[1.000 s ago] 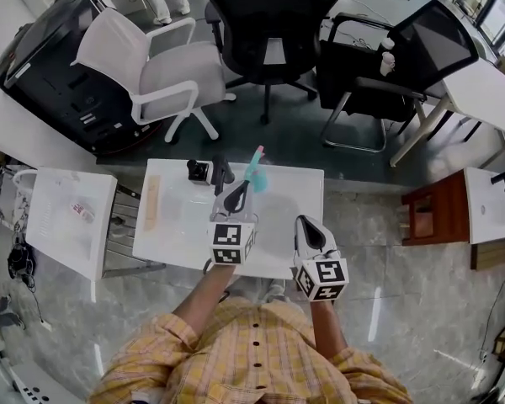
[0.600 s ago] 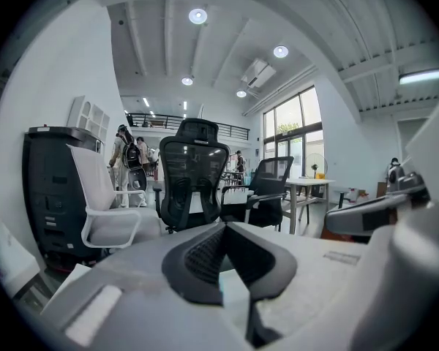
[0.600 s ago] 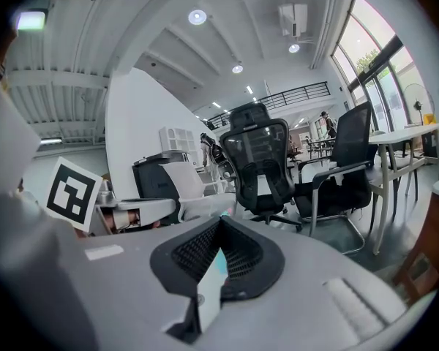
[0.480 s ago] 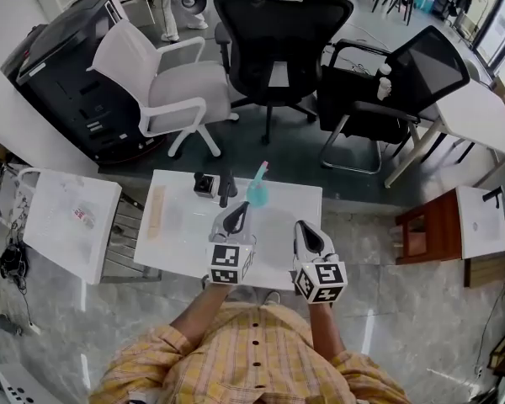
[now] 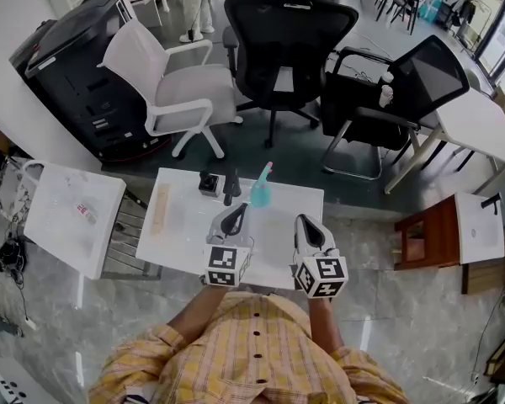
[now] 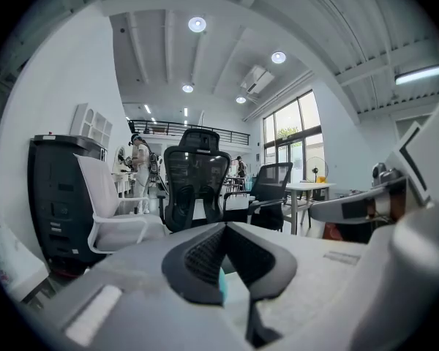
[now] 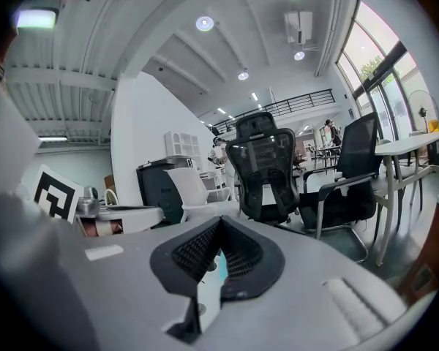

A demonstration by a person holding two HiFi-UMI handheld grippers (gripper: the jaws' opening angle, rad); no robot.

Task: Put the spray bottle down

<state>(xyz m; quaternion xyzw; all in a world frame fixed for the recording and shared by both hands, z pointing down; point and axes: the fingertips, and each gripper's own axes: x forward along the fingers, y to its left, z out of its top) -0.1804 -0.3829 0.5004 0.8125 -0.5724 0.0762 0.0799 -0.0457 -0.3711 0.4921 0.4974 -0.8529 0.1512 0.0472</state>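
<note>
Put-down looks finished: the teal plastic spray bottle stands upright and unheld near the far edge of the white rectangular table.

The left gripper has its jaws pressed together on nothing, with the bottle at about 1 o'clock from it. The right gripper is likewise closed and empty, with the bottle at about 10 o'clock. Both hang apart from the bottle, so I judge that nothing remains except keeping clear of it.
</note>
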